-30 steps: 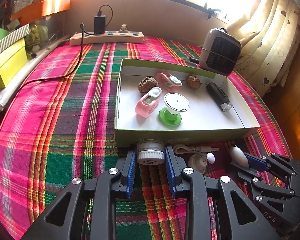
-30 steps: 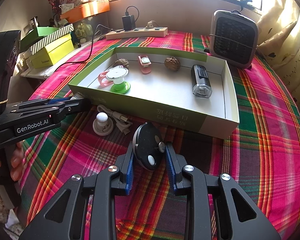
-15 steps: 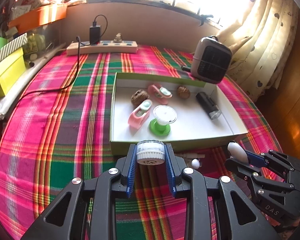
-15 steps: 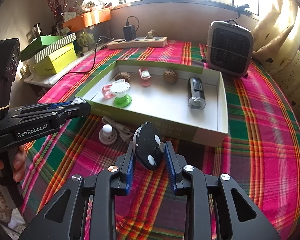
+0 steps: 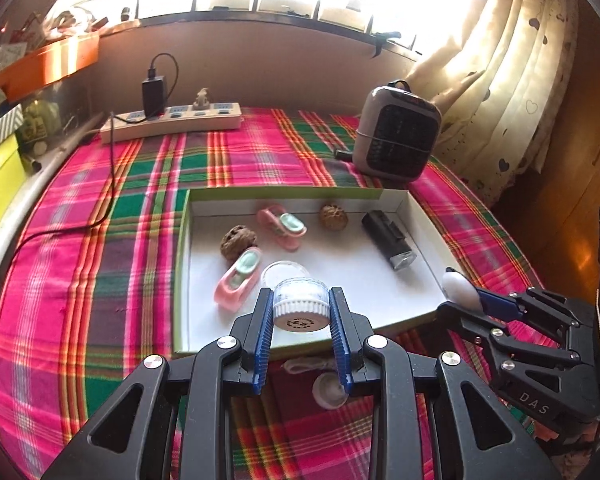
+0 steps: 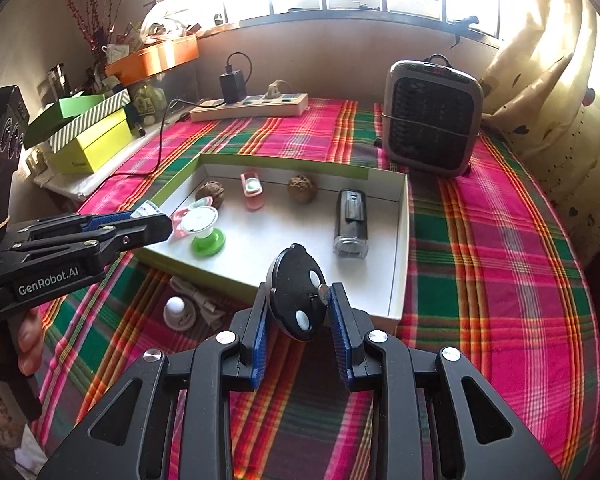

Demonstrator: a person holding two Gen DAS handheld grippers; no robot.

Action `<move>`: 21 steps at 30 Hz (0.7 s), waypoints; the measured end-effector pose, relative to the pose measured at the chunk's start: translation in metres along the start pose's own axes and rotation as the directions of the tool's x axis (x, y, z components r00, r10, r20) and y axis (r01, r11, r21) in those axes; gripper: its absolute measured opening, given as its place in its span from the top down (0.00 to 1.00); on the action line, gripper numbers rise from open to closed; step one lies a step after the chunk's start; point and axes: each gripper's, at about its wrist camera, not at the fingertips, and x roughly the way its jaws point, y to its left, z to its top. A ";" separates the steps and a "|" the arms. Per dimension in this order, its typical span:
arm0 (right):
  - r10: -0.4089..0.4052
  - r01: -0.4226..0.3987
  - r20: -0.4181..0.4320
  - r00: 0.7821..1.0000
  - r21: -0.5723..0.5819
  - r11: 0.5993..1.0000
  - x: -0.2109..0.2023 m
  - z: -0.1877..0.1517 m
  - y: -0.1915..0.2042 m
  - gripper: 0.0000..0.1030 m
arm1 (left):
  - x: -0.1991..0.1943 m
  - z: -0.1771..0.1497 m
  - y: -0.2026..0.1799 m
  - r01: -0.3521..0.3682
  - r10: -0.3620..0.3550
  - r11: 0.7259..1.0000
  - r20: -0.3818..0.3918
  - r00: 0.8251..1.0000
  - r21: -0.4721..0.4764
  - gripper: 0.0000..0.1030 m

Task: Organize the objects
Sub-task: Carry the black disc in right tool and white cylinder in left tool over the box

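The left gripper (image 5: 300,314) is clamping a small white-capped jar (image 5: 300,306) above the near edge of the open box (image 5: 420,216). The right gripper (image 6: 298,312) is pinching a black oval device (image 6: 296,298) over the box's near right corner, above the plaid-covered surface (image 6: 500,260).

White-capped jar (image 5: 300,307) and black disc (image 6: 297,300) held above tray (image 6: 400,256).

A grey heater (image 6: 432,116) stands on the plaid tablecloth (image 6: 500,240) at two o'clock. A power strip (image 6: 250,107) with a black charger (image 6: 232,85) lies at twelve. Yellow and green boxes (image 6: 88,134) stack at ten.
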 end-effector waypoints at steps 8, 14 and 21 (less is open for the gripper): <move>0.010 -0.009 -0.035 0.999 0.026 1.000 0.016 0.012 -0.016 0.72 | 0.025 0.019 -0.015 0.045 -0.044 0.999 -0.038 0.998 0.023 0.76; 0.043 -0.042 -0.079 0.996 0.019 0.999 0.030 0.017 -0.022 0.72 | 0.048 0.031 -0.030 0.061 -0.057 0.996 -0.072 0.996 0.064 0.76; 0.047 -0.048 -0.124 0.991 -0.005 0.999 0.042 0.018 -0.028 0.72 | 0.075 0.040 -0.039 0.061 -0.050 0.994 -0.115 0.992 0.089 0.75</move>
